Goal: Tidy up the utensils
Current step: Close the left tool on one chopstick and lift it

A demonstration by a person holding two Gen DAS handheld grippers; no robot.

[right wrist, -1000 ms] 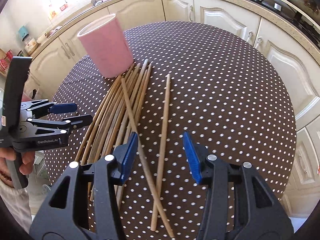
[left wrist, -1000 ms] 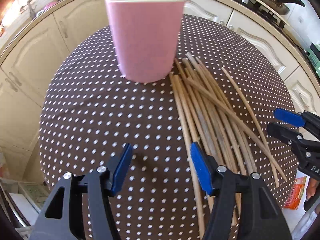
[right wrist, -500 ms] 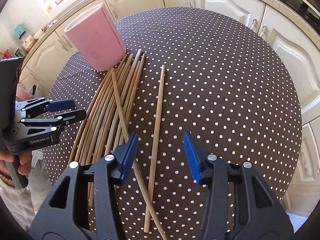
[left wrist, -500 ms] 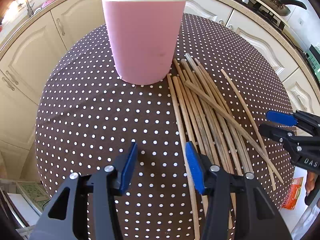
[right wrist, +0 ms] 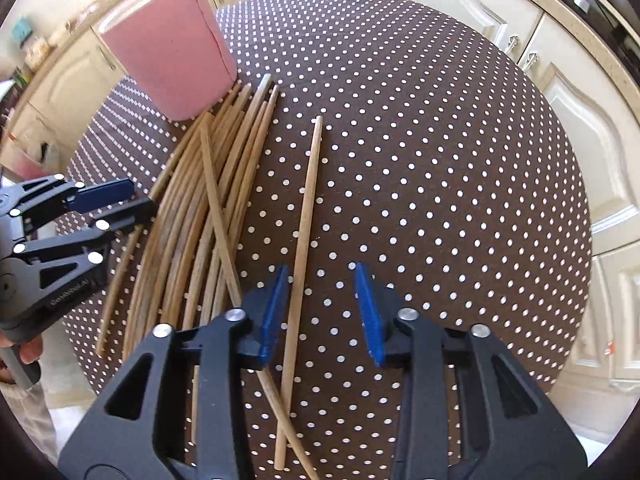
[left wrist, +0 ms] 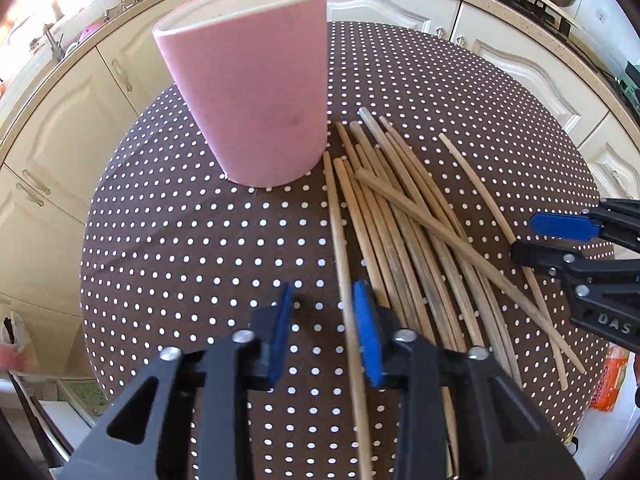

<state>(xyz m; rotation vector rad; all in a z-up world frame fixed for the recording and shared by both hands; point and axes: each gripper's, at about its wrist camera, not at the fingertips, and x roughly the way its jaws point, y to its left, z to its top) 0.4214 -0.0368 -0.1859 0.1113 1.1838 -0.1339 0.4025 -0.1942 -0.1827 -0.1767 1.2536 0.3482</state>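
- The worktop (left wrist: 192, 248) was a round one under a brown cloth with white dots, with cream kitchen cabinets (left wrist: 52, 128) behind it.
- A pink cup (left wrist: 256, 96) stood upright on the cloth, its mouth facing up.
- A bundle of wooden chopsticks (left wrist: 404, 232) lay flat just beside the cup's base, fanned out, with one stick crossing the others at a slant.
- The left gripper (left wrist: 322, 320) pointed steeply down at the near end of the bundle. Its jaws had just been closing, and the outermost chopstick (left wrist: 338, 240) ran between the blue pads, close to one pad; a gap still showed on the other side, so no grip yet.
- The right gripper (right wrist: 320, 308) hung over a lone chopstick (right wrist: 306, 208) lying apart from the bundle. Its jaws had also just been narrowing, with that stick between them, near one pad but not clamped.
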